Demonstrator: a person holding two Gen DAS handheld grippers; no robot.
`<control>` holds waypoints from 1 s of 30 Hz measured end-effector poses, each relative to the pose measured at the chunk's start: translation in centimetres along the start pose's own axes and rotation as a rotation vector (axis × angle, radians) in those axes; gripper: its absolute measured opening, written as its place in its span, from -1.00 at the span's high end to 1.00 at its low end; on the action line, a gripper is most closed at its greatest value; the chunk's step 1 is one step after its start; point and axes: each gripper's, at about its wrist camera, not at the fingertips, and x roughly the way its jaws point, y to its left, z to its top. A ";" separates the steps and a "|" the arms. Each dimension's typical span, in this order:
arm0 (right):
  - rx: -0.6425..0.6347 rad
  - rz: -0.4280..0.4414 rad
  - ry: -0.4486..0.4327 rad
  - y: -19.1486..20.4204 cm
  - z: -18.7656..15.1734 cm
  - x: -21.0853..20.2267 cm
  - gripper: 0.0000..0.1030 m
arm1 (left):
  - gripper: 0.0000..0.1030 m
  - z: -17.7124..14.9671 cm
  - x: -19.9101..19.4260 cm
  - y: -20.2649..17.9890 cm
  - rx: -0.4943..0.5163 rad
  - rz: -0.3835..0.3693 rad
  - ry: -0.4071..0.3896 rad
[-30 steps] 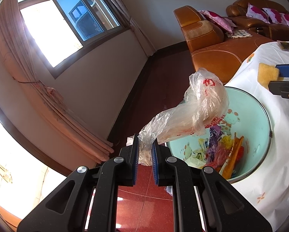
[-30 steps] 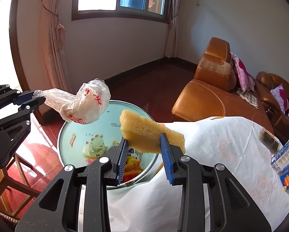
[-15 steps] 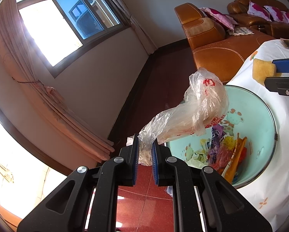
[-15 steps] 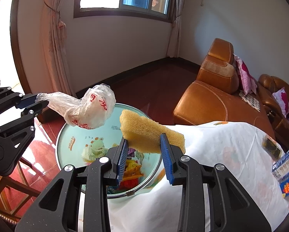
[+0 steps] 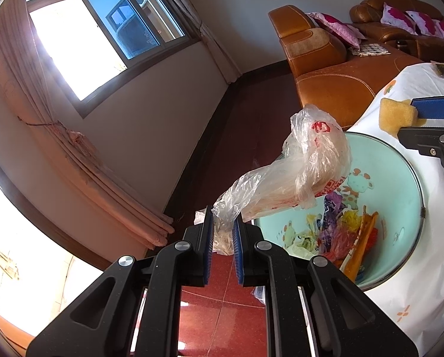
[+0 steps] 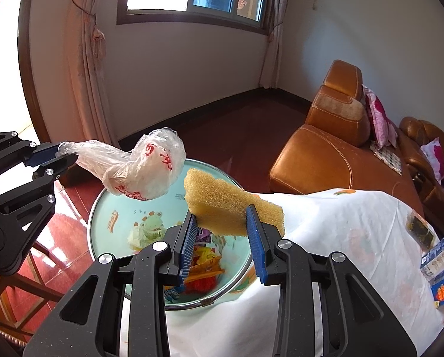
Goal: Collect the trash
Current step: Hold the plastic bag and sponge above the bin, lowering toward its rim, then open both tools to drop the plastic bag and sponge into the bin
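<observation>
Currently our left hand-held gripper (image 5: 223, 232) pinches the bag (image 5: 308, 163) and the right (image 6: 223, 232) clamps the sponge (image 6: 227, 205), both over the bin (image 6: 108, 208) for dropping.

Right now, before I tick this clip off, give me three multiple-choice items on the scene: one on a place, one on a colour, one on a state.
1. Where does the plastic bag hang?
A. Over the bin
B. On the sofa
C. On the floor

2. What colour is the sponge?
A. Pink
B. Yellow
C. Green

3. What state are the right tongs in?
A. Open and empty
B. Shut on the sponge
C. Shut on the plastic bag

Answers:
1. A, since the left tongs hold the bag out above the bin's rim.
2. B, since its porous foam shows yellow in both views.
3. B, since the blue pads press on the sponge from both sides.
</observation>
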 end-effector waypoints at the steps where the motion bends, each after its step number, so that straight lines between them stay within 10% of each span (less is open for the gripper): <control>1: -0.001 0.000 -0.001 0.0 0.1 0.0 0.34 | 0.77 0.0 0.0 0.0 -0.001 0.000 -0.001; 18: -0.005 0.006 -0.002 0.3 0.2 0.1 0.34 | 0.76 0.1 0.0 -0.2 -0.002 -0.011 -0.003; 30: 0.075 0.018 -0.045 -1.6 -0.6 -1.5 -0.11 | -0.02 -0.2 -1.2 -0.8 -0.016 -0.056 -0.032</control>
